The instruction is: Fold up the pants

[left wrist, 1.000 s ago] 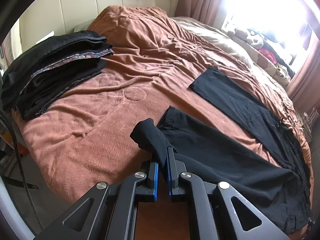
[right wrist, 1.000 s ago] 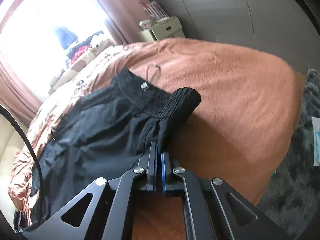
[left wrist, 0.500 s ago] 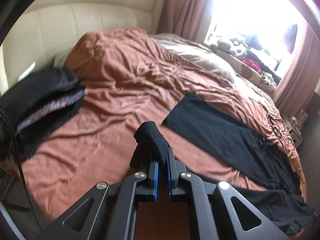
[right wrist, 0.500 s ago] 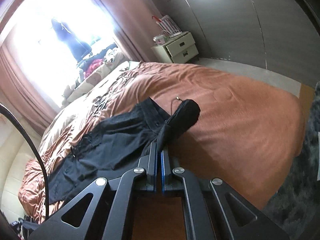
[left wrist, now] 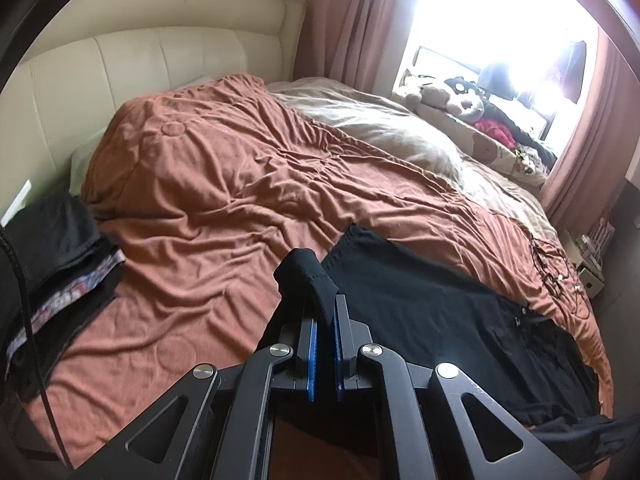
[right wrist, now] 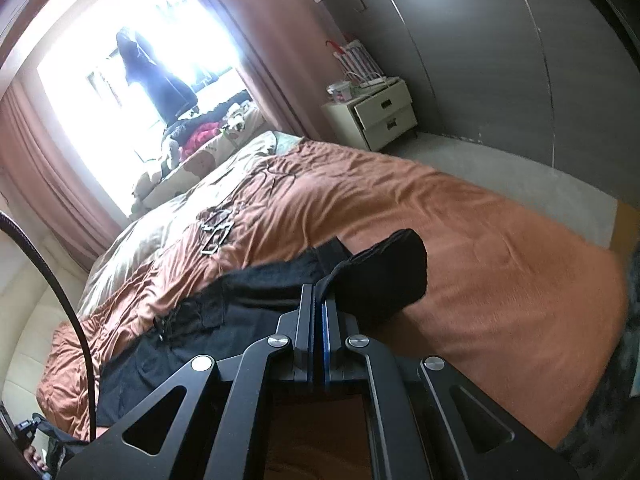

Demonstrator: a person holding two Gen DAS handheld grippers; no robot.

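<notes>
Left wrist view: left gripper (left wrist: 323,316) clenched on hem of black pants (left wrist: 460,320), far leg flat on bed (left wrist: 224,184). Right wrist view: right gripper (right wrist: 318,300) clamped on waistband corner. Lift both evenly, lay near half over far leg, edges matched.

light: blown-out window (left wrist: 500,20) glare | bed evenly daylit | edges: fisheye warp, dark vignette, slight blur

Pants (left wrist: 440,320) on rust-covered bed (left wrist: 224,184)
</notes>
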